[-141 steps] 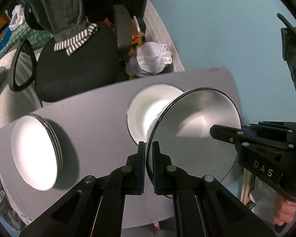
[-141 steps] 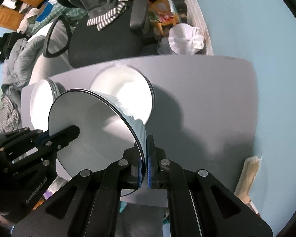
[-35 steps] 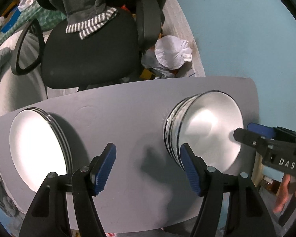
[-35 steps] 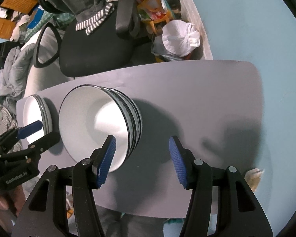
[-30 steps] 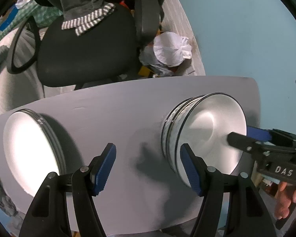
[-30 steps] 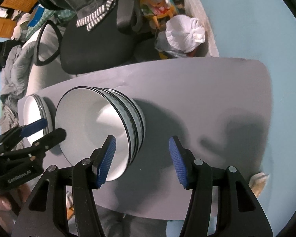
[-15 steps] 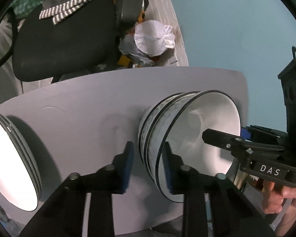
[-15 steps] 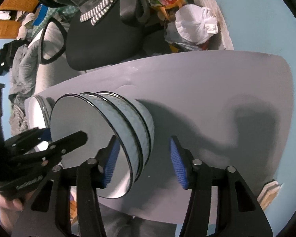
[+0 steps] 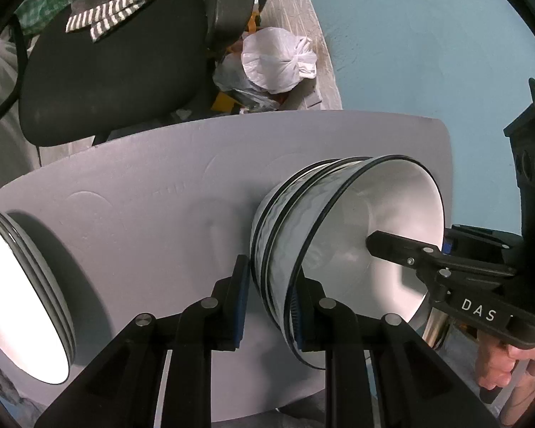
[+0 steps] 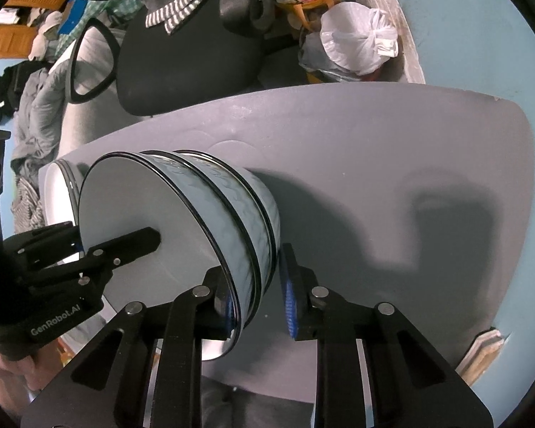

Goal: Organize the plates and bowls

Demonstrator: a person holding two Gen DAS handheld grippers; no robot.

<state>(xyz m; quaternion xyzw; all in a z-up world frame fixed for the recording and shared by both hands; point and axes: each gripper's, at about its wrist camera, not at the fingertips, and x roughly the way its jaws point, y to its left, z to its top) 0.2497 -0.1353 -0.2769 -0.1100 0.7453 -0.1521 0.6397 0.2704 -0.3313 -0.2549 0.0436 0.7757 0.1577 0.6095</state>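
Note:
Three nested white bowls with black rims stand on the grey table. My left gripper straddles the stack's left wall, one pad outside and one inside the top bowl. Its jaws are closing and the pads look pressed on the wall. My right gripper straddles the opposite wall the same way, also closing, its outer pad almost flush against the lowest bowl. A stack of white plates lies at the table's left end, apart from both grippers.
A black office chair with striped cloth stands behind the table. A tied white plastic bag sits on the floor by the blue wall. A person's hand holds the right gripper's handle.
The bowl both grippers held is now nested on the stack. Over the last second both grippers came down over the stack's rim and their jaws narrowed from wide open onto its walls.

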